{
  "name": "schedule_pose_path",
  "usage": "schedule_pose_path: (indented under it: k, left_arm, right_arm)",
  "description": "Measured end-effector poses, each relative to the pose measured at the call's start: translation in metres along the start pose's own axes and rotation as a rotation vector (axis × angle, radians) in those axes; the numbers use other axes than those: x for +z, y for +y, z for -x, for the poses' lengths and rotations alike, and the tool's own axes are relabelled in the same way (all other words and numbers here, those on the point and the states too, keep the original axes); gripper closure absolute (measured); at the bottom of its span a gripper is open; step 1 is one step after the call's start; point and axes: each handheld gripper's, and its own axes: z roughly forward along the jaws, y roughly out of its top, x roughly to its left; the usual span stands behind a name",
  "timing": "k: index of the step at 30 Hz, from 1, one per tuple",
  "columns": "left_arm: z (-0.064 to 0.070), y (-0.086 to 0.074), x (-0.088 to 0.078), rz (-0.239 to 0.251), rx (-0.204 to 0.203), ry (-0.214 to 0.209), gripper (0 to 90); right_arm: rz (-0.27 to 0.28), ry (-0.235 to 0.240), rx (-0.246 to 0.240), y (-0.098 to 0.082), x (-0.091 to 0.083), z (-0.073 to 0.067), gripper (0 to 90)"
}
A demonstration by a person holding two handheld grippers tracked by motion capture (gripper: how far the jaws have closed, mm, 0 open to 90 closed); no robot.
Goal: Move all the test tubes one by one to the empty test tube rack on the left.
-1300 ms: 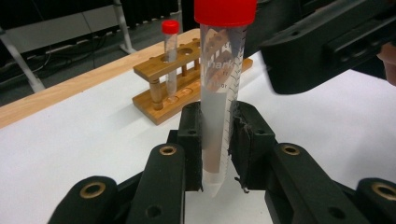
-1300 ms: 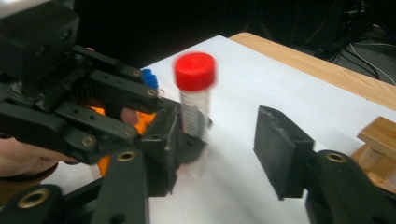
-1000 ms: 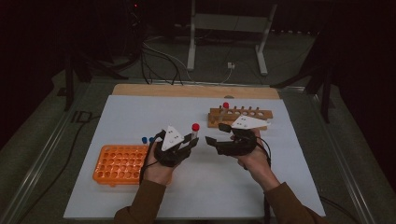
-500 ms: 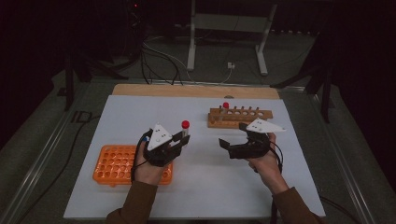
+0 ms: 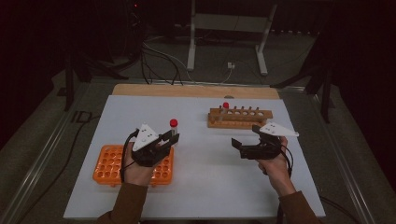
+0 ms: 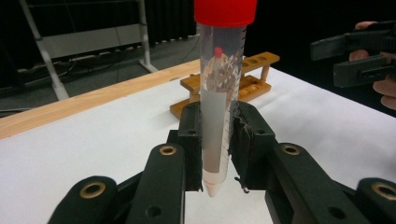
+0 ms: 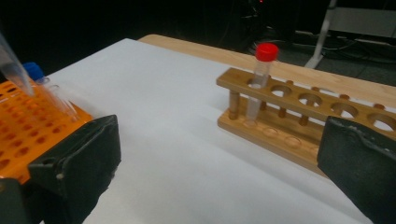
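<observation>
The left gripper point(image 6: 217, 154) had its fingers point(image 6: 191, 144) clamped on an upright red-capped tube point(image 6: 218, 93); the right gripper point(image 5: 247, 140) had just been opening, its fingers spread apart, nothing between them.

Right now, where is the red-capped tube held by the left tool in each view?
High view: red-capped tube left of centre, upright in the left tool.
Left gripper view: centre, clamped between the black jaws.
Right gripper view: its tip shows at the top left edge.
Shared landmark: wooden rack.

Two red-capped tubes point(image 5: 173, 125) point(image 5: 225, 107); one blue-capped tube point(image 7: 35, 72); two racks point(image 5: 240, 117) point(image 5: 108, 164).
</observation>
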Motion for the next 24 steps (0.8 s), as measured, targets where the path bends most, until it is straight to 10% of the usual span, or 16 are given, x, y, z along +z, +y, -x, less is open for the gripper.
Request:
schedule_pose_path:
  k: [24]
  left_arm:
    - [-0.034, -0.006, -0.042, 0.059, -0.059, 0.07, 75.3]
  right_arm:
    - [0.034, -0.001, 0.071, -0.009, -0.015, 0.014, 0.0]
